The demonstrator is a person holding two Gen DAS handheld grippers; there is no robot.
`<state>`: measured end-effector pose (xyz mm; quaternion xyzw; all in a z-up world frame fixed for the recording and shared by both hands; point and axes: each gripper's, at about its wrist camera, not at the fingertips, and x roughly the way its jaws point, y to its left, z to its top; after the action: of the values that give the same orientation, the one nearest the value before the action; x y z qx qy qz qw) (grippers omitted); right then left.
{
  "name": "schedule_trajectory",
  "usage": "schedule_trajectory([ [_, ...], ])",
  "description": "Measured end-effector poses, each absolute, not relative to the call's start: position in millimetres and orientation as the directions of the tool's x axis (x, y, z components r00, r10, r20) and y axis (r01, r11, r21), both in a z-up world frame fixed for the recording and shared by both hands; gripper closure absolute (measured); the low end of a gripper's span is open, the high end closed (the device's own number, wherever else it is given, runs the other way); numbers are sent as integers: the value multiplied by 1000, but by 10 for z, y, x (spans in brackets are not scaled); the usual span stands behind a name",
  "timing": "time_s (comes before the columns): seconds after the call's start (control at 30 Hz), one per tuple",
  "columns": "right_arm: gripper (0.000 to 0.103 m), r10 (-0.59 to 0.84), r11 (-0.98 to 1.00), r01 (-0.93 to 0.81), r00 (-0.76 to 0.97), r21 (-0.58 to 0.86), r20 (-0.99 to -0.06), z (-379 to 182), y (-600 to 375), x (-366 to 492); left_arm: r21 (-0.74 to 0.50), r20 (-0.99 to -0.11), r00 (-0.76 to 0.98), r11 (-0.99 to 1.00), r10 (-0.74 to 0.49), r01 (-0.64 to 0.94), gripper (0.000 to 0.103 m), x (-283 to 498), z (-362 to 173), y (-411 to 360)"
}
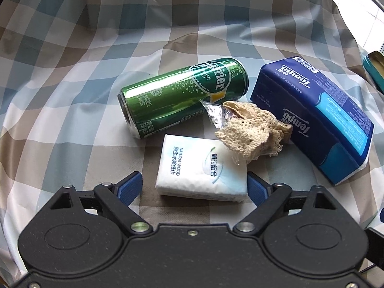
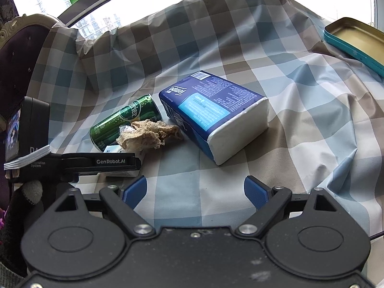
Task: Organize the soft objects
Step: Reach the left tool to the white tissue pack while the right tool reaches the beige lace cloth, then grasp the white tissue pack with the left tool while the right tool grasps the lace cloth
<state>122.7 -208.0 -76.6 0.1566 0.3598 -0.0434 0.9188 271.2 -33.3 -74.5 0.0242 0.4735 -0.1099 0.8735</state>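
Note:
A small white tissue pack (image 1: 201, 170) lies flat on the chequered cloth (image 1: 72, 110), between the blue pads of my left gripper (image 1: 194, 187). The right pad sits at the pack's edge and a gap shows beside the left pad, so the jaws stand open around it. A beige netted cloth (image 1: 252, 129) with a clear wrapper (image 1: 213, 115) rests against the pack's far corner. A large blue Tempo tissue pack (image 2: 216, 117) lies to the right. My right gripper (image 2: 195, 192) hovers open over bare cloth, nothing between its fingers, nearer than the blue pack.
A green Perrier can (image 1: 182, 93) lies on its side just beyond the white pack. An open teal tin (image 2: 355, 40) sits at the far right. A dark chair back (image 2: 14, 55) and a window stand at the left rear. The cloth is wrinkled.

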Motion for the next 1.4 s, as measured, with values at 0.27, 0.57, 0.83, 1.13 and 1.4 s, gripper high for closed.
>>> schedule_trajectory([
  [0.27, 14, 37, 960, 161, 737, 228, -674, -722, -1908, 1342, -65, -843, 521, 987, -132, 145, 32, 2654, -723, -40],
  [0.57, 14, 59, 973, 110, 736, 205, -675, -741, -1612, 1677, -83, -851, 510, 992, -123, 100, 32, 2572, -752, 257],
  [0.83, 14, 63, 974, 112, 700, 197, -711, -862, -1447, 2114, -71, -842, 526, 991, -122, 118, 31, 2535, -756, 250],
  [1.13, 14, 61, 973, 132, 648, 190, -759, -1046, -1338, 2585, -54, -833, 541, 990, -115, 128, 28, 2462, -755, 312],
  [1.4, 14, 21, 974, 162, 626, 156, -779, -1190, -1235, 2822, -60, -823, 553, 988, -129, 141, 26, 2432, -758, 365],
])
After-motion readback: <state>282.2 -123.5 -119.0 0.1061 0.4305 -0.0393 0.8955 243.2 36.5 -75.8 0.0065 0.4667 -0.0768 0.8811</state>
